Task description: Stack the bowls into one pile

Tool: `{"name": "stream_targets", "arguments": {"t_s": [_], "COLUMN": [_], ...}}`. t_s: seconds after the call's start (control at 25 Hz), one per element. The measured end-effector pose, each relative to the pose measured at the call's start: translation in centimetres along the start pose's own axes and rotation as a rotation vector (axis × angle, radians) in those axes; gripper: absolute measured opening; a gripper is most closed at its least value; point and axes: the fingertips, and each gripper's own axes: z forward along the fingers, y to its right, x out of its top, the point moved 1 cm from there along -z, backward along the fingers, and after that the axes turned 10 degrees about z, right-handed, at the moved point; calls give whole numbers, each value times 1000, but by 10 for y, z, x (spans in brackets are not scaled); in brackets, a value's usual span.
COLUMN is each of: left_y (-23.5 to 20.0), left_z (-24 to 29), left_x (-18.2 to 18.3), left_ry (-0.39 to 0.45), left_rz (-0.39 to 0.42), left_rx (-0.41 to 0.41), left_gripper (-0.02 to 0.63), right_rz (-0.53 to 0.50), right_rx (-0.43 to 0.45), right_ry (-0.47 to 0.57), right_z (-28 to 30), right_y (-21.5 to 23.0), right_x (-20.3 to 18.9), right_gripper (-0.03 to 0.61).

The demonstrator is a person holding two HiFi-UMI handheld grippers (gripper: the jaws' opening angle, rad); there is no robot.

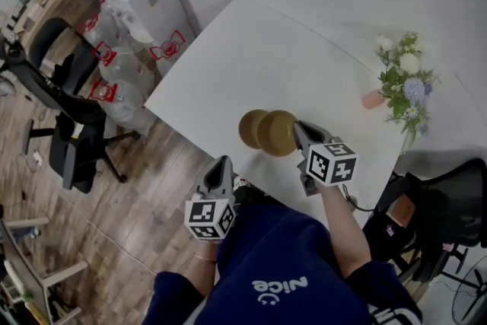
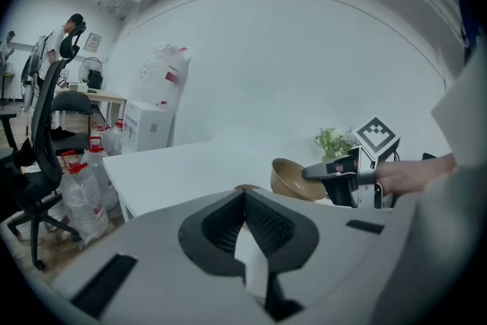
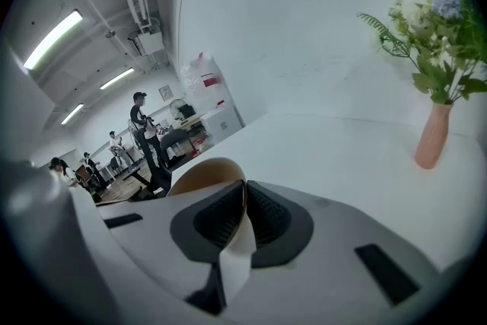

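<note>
Right gripper (image 3: 245, 200): pads closed on the rim of the held bowl (image 1: 277, 132), its brown wall pinched between them; the bowl is carried tilted and appears raised off the table (image 1: 251, 49); in the head view it overlaps the second bowl (image 1: 249, 128), which rests on the table.

Left gripper (image 2: 245, 203): pads together, nothing between them; it hangs off the near table edge, apart from both bowls.

Step in hand, by judgement: transfer of the held bowl onto the second. The next move calls for centring over the second bowl, levelling the rim, lowering until nested, then release; a tilted release risks a slide-off.
</note>
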Motion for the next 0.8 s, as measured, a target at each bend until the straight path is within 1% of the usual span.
{"name": "stream_targets", "arguments": {"t_s": [0.24,0.36,0.64,0.8], "left_y": [-12,-16,-30,-36], "left_z": [-6,-8,-13,-15], "left_x": [-6,-10,-20,-23], "left_ry": [-8,-18,-32,-37], "left_rz": [-9,6,-15,-14], "left_rx": [19,24,38,41], "left_gripper": [17,17,17,17], "right_rz": [-15,-24,-45,-62], "right_rx": [9,4,-14,-35], "right_ry": [-32,-55,-97,-125], "right_z": [18,28,51,62], "right_y": [-12,-13,-18,-16], "right_x": [-8,-11,-18,-26], "right_gripper": [35,35,35,37]}}
